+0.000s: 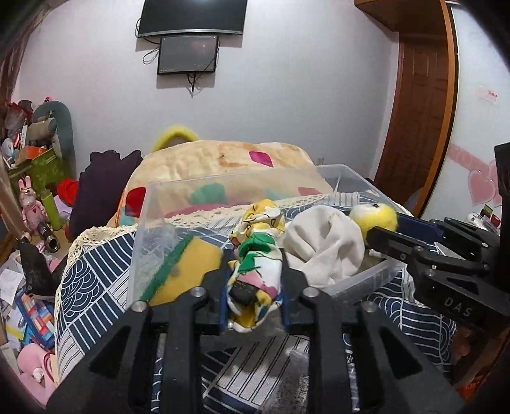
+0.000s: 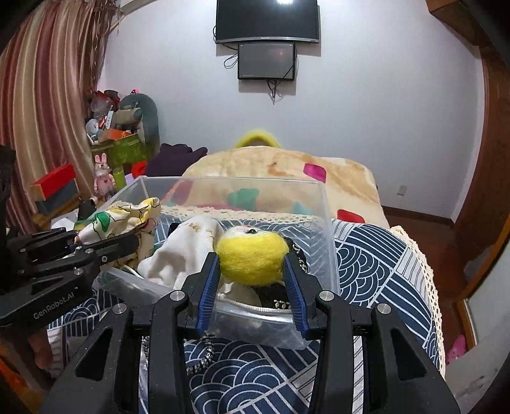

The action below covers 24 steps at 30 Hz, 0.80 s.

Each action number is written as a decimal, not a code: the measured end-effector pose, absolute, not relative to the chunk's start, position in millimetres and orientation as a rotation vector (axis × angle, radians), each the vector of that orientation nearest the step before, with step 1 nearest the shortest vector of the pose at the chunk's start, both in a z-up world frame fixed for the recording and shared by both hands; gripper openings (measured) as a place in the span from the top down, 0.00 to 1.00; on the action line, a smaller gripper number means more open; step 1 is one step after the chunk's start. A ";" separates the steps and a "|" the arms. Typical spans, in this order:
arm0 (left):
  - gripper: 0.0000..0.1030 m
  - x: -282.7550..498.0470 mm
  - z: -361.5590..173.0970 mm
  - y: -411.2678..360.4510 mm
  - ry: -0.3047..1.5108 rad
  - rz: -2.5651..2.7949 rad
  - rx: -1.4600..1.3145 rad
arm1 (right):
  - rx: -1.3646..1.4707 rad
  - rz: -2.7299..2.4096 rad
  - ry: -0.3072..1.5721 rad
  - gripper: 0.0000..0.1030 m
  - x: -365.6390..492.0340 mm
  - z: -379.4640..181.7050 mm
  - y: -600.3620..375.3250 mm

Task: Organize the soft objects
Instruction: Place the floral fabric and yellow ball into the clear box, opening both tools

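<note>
A clear plastic bin (image 1: 149, 203) (image 2: 322, 203) sits on a blue-and-white patterned cloth. My left gripper (image 1: 255, 270) is shut on a bunched yellow, green and white printed cloth (image 1: 258, 254), held over the bin's near edge; the cloth also shows in the right wrist view (image 2: 127, 216). My right gripper (image 2: 253, 264) is shut on a fuzzy yellow felt toy (image 2: 251, 254) above the bin; the toy also shows in the left wrist view (image 1: 376, 216). A white cloth (image 1: 322, 245) (image 2: 181, 251) and a yellow-and-green cloth (image 1: 188, 267) lie in the bin.
A cream blanket with coloured patches (image 1: 223, 159) (image 2: 287, 165) is heaped behind the bin. Cluttered toys and boxes stand at the left (image 1: 35, 149) (image 2: 121, 133). A wooden door (image 1: 417, 111) is on the right. Two screens hang on the wall (image 2: 266, 22).
</note>
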<state>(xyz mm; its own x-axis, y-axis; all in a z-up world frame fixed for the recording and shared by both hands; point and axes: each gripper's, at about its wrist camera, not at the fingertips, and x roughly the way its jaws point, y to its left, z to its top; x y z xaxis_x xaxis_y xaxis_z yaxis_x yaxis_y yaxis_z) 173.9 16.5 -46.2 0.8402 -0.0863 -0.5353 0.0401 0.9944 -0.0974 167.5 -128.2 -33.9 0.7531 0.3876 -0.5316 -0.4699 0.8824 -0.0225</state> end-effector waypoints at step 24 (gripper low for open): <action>0.10 102.1 -15.1 27.5 0.472 -0.042 -0.115 | -0.156 0.537 0.427 0.36 122.5 1.0 -144.5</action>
<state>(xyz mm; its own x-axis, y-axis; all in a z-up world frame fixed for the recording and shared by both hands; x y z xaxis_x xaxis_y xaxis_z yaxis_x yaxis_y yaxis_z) 102.1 27.5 -15.1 0.8900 -0.0666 -0.4511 0.0133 0.9926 -0.1203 122.5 -144.5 1.0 0.7741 0.4616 -0.4331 -0.5255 0.8502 -0.0331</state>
